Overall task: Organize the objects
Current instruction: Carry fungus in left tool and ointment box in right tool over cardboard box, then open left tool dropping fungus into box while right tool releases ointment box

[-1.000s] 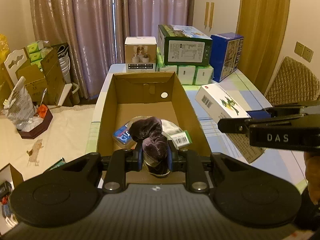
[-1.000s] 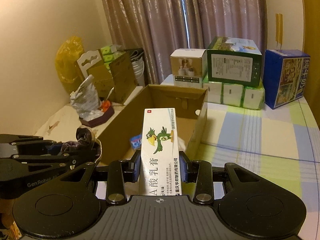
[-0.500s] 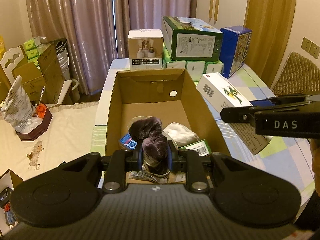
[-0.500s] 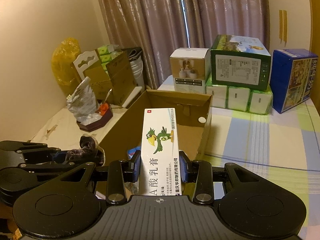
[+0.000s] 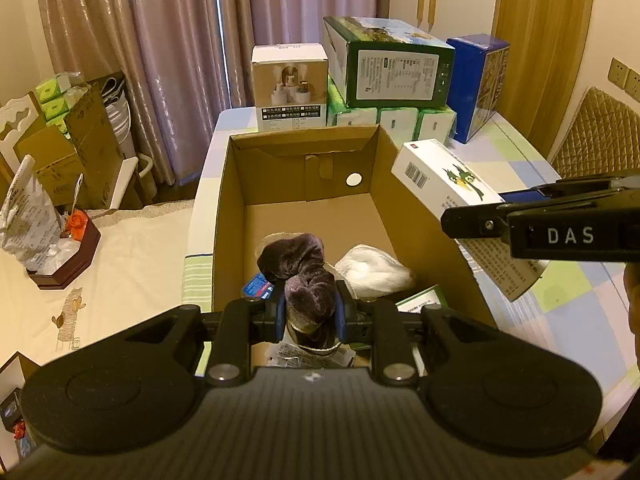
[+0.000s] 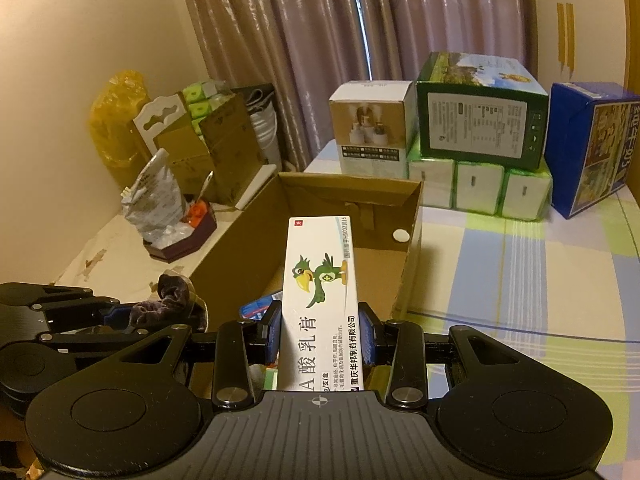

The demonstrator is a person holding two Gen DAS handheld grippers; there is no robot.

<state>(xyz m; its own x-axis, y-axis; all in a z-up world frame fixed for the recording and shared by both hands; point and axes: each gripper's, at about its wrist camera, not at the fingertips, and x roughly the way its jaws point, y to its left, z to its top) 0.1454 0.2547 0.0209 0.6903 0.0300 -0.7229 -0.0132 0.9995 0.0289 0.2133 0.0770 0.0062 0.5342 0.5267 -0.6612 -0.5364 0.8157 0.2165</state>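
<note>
Hovering higher now over cardboard box (image 5: 228, 216) at table's left edge: left gripper (image 5: 310, 312) clamped on purple cloth (image 5: 304, 276) above near end, right gripper (image 6: 320, 336) pinching white carton (image 6: 320, 280) beside right wall; both drops pending.

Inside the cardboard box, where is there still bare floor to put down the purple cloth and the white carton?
The far half of the cardboard box floor is bare, bordered by the back wall with the round white sticker. The near end is crowded: a white pouch, a blue packet and other small items lie under the purple cloth.
</note>
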